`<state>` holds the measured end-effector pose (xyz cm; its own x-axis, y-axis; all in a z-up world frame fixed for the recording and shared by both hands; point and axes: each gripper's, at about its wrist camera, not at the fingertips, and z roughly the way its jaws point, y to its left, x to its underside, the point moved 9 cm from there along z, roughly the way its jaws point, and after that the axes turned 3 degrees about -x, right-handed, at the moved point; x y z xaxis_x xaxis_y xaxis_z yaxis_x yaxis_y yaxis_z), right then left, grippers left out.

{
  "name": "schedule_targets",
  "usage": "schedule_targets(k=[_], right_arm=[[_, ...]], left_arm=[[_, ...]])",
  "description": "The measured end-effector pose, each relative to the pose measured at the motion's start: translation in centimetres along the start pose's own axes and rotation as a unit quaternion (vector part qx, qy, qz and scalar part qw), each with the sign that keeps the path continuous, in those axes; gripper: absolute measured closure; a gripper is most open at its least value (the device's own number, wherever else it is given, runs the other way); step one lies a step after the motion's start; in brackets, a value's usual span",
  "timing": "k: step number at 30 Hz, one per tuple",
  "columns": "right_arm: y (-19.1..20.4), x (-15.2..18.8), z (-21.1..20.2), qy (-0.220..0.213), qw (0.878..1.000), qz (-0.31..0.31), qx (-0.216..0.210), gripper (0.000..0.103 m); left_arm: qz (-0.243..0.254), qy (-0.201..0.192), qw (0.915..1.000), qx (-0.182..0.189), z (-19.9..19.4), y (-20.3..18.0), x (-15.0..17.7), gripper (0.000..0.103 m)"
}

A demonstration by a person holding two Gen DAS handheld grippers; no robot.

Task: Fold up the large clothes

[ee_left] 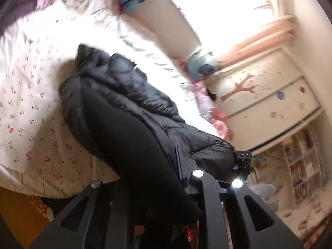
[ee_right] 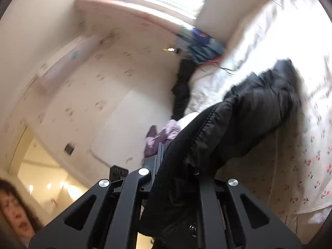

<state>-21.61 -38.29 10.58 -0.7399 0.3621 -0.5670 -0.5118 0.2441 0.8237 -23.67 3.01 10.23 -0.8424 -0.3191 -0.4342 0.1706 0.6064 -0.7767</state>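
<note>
While I hold both tongs — left tongs, right tongs — pinching the black puffer coat, it sags over the bed. Bulky, soft, slippery — I'd grip its hem edge.

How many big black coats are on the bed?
1. The black puffer jacket lies across the cherry-print bedsheet, its near end lifted. The dark pile at the bed's far edge is too blurred to name.

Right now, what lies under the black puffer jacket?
Under the black puffer jacket lies the cherry-print bedsheet. Both grippers clamp the jacket's near edge. Whatever sits beneath the jacket's middle is covered.
</note>
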Motion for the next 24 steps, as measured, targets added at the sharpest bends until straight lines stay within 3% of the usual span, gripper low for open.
schedule_targets(k=[4, 7, 8, 10, 11, 13, 14, 15, 16, 17, 18, 19, 20, 21, 23, 24], right_arm=[[2.3, 4.4, -4.6, 0.047, 0.998, -0.032, 0.030, 0.094], [-1.2, 11.0, -8.6, 0.120, 0.991, 0.016, 0.054, 0.080], [-3.7, 13.1, -10.7, 0.130, 0.987, 0.041, 0.090, 0.076], [-8.2, 15.2, -15.1, 0.113, 0.975, 0.109, 0.157, 0.075], [-9.8, 15.2, -16.8, 0.096, 0.970, 0.129, 0.183, 0.072], [-11.3, 13.5, -18.9, 0.057, 0.962, 0.124, 0.234, 0.065], [-10.9, 12.3, -18.1, 0.054, 0.965, 0.113, 0.229, 0.056], [-10.1, 10.4, -16.1, 0.052, 0.972, 0.088, 0.213, 0.049], [-9.5, 8.6, -13.4, 0.054, 0.977, 0.063, 0.199, 0.036], [-9.1, 6.8, -9.4, 0.068, 0.980, 0.032, 0.182, 0.029], [-9.3, 6.1, -6.2, 0.084, 0.981, 0.011, 0.175, 0.029], [-9.8, 5.4, -3.0, 0.099, 0.979, -0.007, 0.176, 0.029], [-10.7, 5.0, 0.6, 0.117, 0.974, -0.027, 0.192, 0.029], [-12.7, 4.0, 4.8, 0.135, 0.960, -0.062, 0.238, 0.029], [-17.0, 2.3, 9.8, 0.155, 0.924, -0.115, 0.331, 0.029], [-18.9, 1.8, 11.3, 0.155, 0.913, -0.114, 0.361, 0.029]], left_arm=[[0.044, 0.051, 0.9976, 0.017, -3.8, -1.1, 5.2, 0.082], [0.078, 0.141, 0.9868, -0.010, -5.6, 2.1, 12.5, 0.058], [0.075, 0.161, 0.9837, -0.029, -6.0, 3.6, 14.2, 0.046], [0.045, 0.197, 0.9731, -0.111, -8.0, 9.4, 17.4, 0.043], [0.012, 0.195, 0.9630, -0.186, -9.6, 13.3, 17.6, 0.043], [-0.075, 0.157, 0.9429, -0.284, -12.4, 18.5, 15.6, 0.043], [-0.079, 0.134, 0.9471, -0.280, -12.6, 18.4, 14.2, 0.043], [-0.052, 0.100, 0.9617, -0.249, -11.6, 16.7, 11.5, 0.037], [-0.026, 0.083, 0.9713, -0.221, -10.4, 15.1, 9.7, 0.032], [0.015, 0.059, 0.9820, -0.179, -7.8, 12.4, 7.2, 0.021], [0.038, 0.046, 0.9858, -0.157, -6.0, 11.0, 5.7, 0.013], [0.066, 0.033, 0.9886, -0.131, -2.3, 8.9, 3.5, 0.012], [0.079, 0.035, 0.9891, -0.119, 1.3, 7.8, 1.9, 0.012], [0.084, 0.042, 0.9888, -0.116, 3.9, 7.5, 0.8, 0.012], [0.100, 0.057, 0.9846, -0.131, 11.7, 6.7, -1.7, 0.012], [0.102, 0.057, 0.9835, -0.138, 13.3, 7.2, -2.4, 0.012]])
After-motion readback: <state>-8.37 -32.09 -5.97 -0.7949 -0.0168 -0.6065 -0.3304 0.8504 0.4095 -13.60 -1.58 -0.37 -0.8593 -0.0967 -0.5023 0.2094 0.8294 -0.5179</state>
